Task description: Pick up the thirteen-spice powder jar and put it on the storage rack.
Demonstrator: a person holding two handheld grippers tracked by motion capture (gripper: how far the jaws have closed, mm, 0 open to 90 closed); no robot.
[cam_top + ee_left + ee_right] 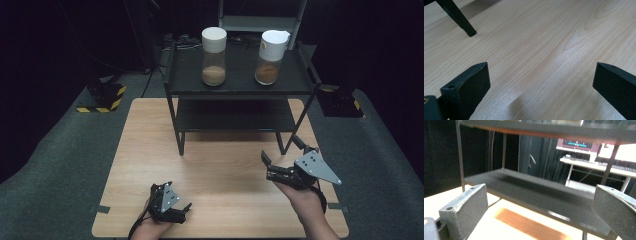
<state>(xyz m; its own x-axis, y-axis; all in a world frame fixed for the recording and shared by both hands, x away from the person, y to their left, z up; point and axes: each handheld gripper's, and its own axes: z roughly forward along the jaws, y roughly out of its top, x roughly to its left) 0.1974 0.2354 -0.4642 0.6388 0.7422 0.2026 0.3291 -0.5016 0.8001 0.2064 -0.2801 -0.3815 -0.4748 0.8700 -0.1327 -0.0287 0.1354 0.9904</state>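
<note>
Two clear jars with white lids stand on the top of a black shelf unit (239, 86). Both the left jar (214, 56) and the right jar (271, 57) hold a brown powder at the bottom. My left gripper (185, 213) rests low over the near edge of the wooden table (220, 165), open and empty; in the left gripper view its jaws (541, 72) are spread wide above bare wood. My right gripper (280, 149) is open and empty in front of the shelf's right legs. It (539, 192) faces the lower shelf board (536, 190).
The shelf unit takes up the table's far half, and one of its legs (459, 18) stands ahead of the left gripper. Grey floor surrounds the table. Black stands with yellow stripes (102, 97) sit on the floor at the left and right.
</note>
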